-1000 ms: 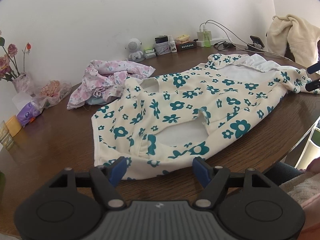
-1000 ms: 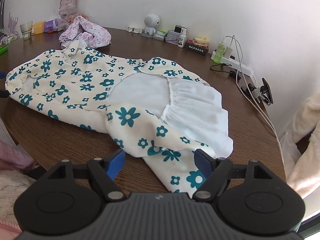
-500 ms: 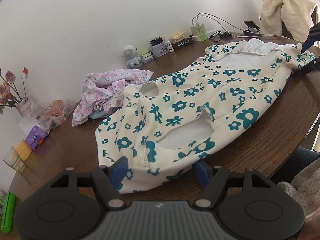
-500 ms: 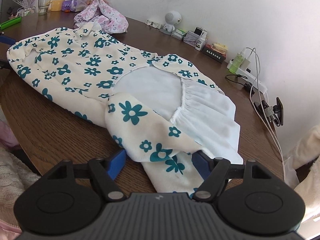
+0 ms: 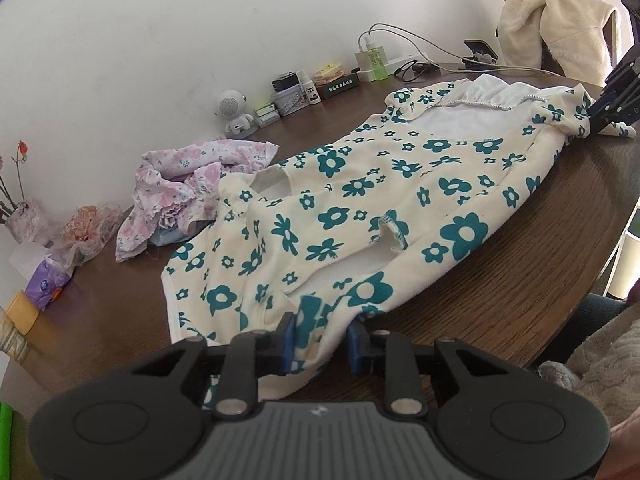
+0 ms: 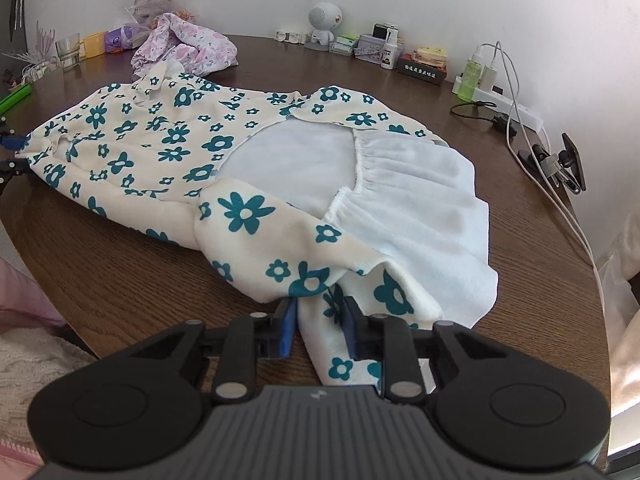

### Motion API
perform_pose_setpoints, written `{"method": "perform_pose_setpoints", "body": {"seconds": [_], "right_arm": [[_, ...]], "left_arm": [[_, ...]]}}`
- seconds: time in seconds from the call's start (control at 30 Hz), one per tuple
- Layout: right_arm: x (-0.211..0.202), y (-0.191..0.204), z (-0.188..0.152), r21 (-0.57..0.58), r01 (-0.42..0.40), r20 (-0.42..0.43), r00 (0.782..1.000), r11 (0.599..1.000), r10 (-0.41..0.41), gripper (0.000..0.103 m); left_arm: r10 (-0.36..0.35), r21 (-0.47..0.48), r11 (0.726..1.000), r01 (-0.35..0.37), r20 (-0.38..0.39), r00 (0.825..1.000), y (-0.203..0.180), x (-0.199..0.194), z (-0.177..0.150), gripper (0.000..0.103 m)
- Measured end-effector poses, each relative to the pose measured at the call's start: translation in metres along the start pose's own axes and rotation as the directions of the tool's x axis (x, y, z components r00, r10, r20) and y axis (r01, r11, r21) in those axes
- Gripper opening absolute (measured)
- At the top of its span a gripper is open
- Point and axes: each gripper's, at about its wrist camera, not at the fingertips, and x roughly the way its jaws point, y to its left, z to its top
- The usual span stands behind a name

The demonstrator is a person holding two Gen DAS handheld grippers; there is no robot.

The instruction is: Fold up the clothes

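Looks like the grab-the-edge step: at the bottom middle of the left wrist view the left gripper (image 5: 319, 343) is pinched onto the near hem of the floral garment (image 5: 360, 200), which lies spread across the middle of the wooden table (image 5: 520, 272). Over in the right wrist view, bottom middle again, the right gripper (image 6: 319, 325) is clamped on the other end. Next move, I'd guess, is lifting both ends together and carrying that edge toward the wall side, keeping it taut so it doesn't bunch.

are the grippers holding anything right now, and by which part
Both hold the flower-print garment: left gripper pinches one end's near edge, right gripper a fold at the opposite end.
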Motion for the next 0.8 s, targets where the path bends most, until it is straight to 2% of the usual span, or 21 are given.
{"method": "perform_pose_setpoints", "body": {"seconds": [0.03, 0.13, 0.2, 0.33, 0.43, 0.57, 0.67, 0.8], "right_arm": [[0.000, 0.000, 0.000, 0.003, 0.004, -0.001, 1.000, 1.000, -0.004, 0.012], [0.000, 0.002, 0.001, 0.009, 0.016, -0.004, 1.000, 1.000, -0.016, 0.006], [-0.004, 0.004, 0.002, -0.008, 0.040, -0.002, 0.999, 0.999, -0.040, 0.005], [-0.028, 0.002, 0.012, -0.028, 0.064, 0.050, 0.997, 0.998, -0.062, 0.005], [-0.039, 0.008, 0.013, -0.055, 0.063, 0.054, 0.997, 0.997, -0.060, 0.005], [-0.042, 0.013, 0.002, -0.045, 0.046, 0.033, 0.998, 0.998, -0.045, 0.005], [-0.047, 0.013, 0.002, -0.042, 0.058, 0.046, 0.997, 0.997, -0.056, 0.005], [-0.059, 0.010, 0.015, -0.085, 0.091, 0.083, 0.993, 0.992, -0.084, 0.005]], "left_arm": [[-0.002, 0.003, 1.000, 0.002, 0.006, 1.000, -0.001, -0.001, 0.000, 0.013], [0.013, -0.035, 0.999, -0.012, 0.020, 1.000, 0.002, -0.005, 0.001, 0.009], [0.039, -0.079, 0.996, -0.037, 0.029, 0.999, 0.012, -0.009, 0.006, 0.008], [0.061, -0.034, 0.998, -0.059, 0.058, 0.996, 0.018, -0.019, 0.016, 0.008], [0.050, -0.022, 0.999, -0.049, 0.054, 0.997, 0.014, -0.021, 0.014, 0.008], [0.039, -0.074, 0.997, -0.036, 0.041, 0.998, 0.010, -0.023, 0.002, 0.007], [0.058, -0.120, 0.992, -0.050, 0.063, 0.996, 0.012, -0.029, 0.002, 0.007], [0.073, -0.109, 0.992, -0.063, 0.086, 0.994, 0.021, -0.031, 0.015, 0.007]]}}
